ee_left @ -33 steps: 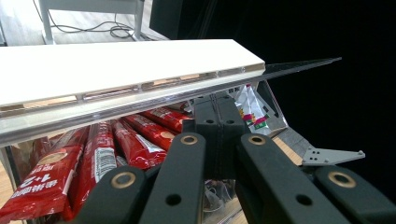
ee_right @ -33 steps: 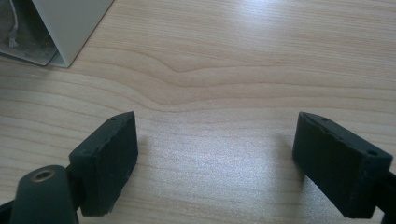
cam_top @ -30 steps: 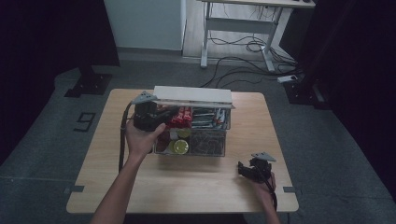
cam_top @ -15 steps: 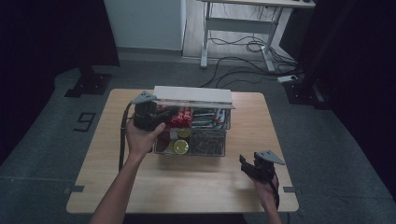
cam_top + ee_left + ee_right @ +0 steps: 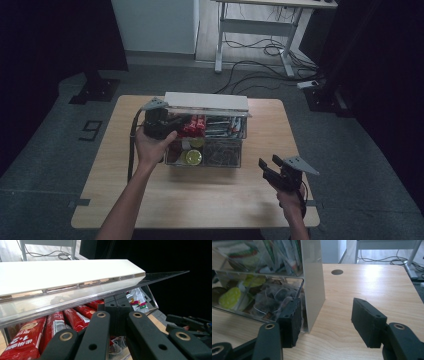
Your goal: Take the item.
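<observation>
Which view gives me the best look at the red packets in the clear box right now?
The left gripper view: the red packets lie close under the raised lid, side by side, print legible. The high view shows them as a small red patch at the box's back left. The right gripper view looks through the box's side at other contents.

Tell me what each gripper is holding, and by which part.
The right gripper holds nothing; it is open over the wooden table. The left gripper sits at the clear plastic snack box, under its white lid; whether it grips anything cannot be told.

Red packets (image 5: 53,325) under a white lid (image 5: 206,101), yellow-green pouches (image 5: 229,297), pale wooden table (image 5: 210,192), black tools.
</observation>
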{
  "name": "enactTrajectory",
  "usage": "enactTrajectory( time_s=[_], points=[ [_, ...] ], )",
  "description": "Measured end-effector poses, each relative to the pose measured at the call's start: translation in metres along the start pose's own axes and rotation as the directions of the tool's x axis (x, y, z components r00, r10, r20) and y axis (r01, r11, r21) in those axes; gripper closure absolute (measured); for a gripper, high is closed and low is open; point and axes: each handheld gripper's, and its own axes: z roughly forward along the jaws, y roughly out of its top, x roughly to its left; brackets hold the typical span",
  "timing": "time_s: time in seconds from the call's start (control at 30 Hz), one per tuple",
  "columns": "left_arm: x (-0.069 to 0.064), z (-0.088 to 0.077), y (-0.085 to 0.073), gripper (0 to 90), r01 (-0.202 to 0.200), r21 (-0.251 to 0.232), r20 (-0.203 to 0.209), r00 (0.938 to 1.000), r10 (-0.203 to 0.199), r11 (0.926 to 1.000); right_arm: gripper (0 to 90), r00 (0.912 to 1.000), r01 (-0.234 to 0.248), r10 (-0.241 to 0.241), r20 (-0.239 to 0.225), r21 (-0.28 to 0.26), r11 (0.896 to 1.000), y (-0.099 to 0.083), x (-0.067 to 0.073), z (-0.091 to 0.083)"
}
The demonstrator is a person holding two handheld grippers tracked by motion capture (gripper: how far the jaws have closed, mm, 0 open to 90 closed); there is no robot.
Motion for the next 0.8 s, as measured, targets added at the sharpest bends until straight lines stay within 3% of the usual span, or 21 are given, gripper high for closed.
enactTrajectory(
  time_s=[0.27, 0.8],
  points=[
    [-0.001, 0.003, 0.002, 90.0, 0.0, 0.013, 0.001, 1.0, 0.0, 0.9999, 45.8, 0.998, -0.006, 0.004, -0.063, -0.036, 0.999, 0.027, 0.008, -0.005],
    [-0.005, 0.004, 0.005, 90.0, -0.017, 0.024, -0.008, 0.9998, 0.017, 0.9996, 52.9, 0.9893, 0.061, -0.072, -0.127, -0.085, 0.994, 0.082, 0.035, 0.0]
  ],
)
